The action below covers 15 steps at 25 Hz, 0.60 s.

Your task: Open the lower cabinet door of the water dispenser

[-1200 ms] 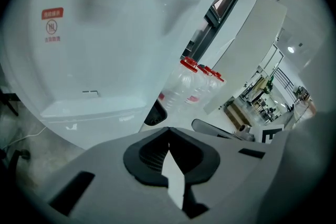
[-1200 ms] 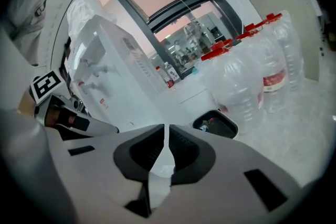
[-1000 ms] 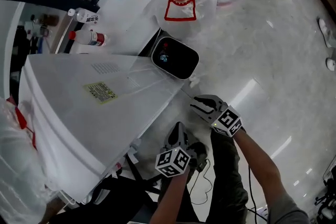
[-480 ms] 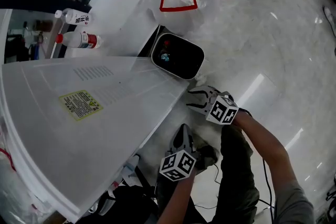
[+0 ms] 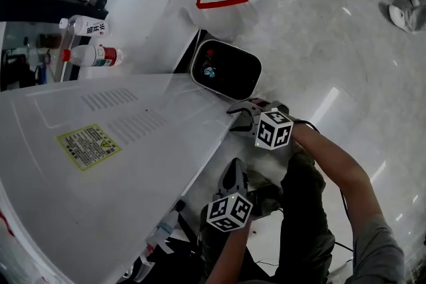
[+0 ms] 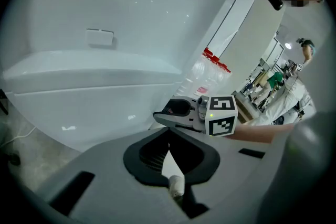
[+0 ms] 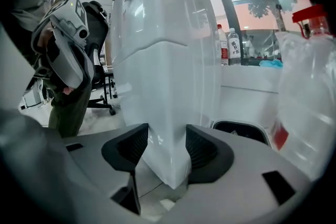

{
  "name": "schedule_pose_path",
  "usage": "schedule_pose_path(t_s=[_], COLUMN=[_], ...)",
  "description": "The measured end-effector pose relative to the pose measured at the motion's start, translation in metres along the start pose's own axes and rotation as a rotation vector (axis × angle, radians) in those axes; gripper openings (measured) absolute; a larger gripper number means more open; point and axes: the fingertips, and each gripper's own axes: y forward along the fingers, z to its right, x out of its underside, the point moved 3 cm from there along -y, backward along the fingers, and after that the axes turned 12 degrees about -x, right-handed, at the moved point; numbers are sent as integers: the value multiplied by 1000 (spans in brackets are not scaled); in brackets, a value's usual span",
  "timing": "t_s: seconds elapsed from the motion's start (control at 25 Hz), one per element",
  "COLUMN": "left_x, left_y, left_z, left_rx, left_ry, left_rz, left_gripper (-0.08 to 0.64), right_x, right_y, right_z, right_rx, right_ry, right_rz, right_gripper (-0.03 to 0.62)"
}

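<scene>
The person's right forearm (image 5: 336,166) reaches in from the lower right. It sets the right gripper (image 5: 238,119) low against the front corner of the dispenser (image 5: 120,163), tipped a little downward. Its jaws have just been opening and now stand spread, with the white corner edge between them.

The left gripper (image 5: 233,166) hangs close by, nearer the person's legs, angled down at the dispenser's front. Its fingers are pressed together at the tips, with nothing in them. The door (image 6: 79,107), the lower panel under the ledge, looks flush and closed.

Just past the dispenser, a dark bin (image 5: 236,76) shows a few small red and blue bits. Beyond it a clear jug (image 5: 219,0) with a red cap sits in a plastic bag. I can't tell whether it holds water. Two bottles (image 5: 93,55) stand on the counter.
</scene>
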Motion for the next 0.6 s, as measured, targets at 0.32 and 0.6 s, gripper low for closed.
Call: schedule_pose_path(t_s=[0.32, 0.6], left_x=[3, 3], left_y=[0, -4], left_z=[-4, -3], left_rx=[2, 8], left_ry=[-6, -9], left_rz=[-12, -19], left_gripper=[8, 8], right_x=[2, 2], right_y=[0, -1], right_z=[2, 2], right_rx=[11, 26], right_ry=[8, 48], right_rz=[7, -3], right_gripper=[202, 187])
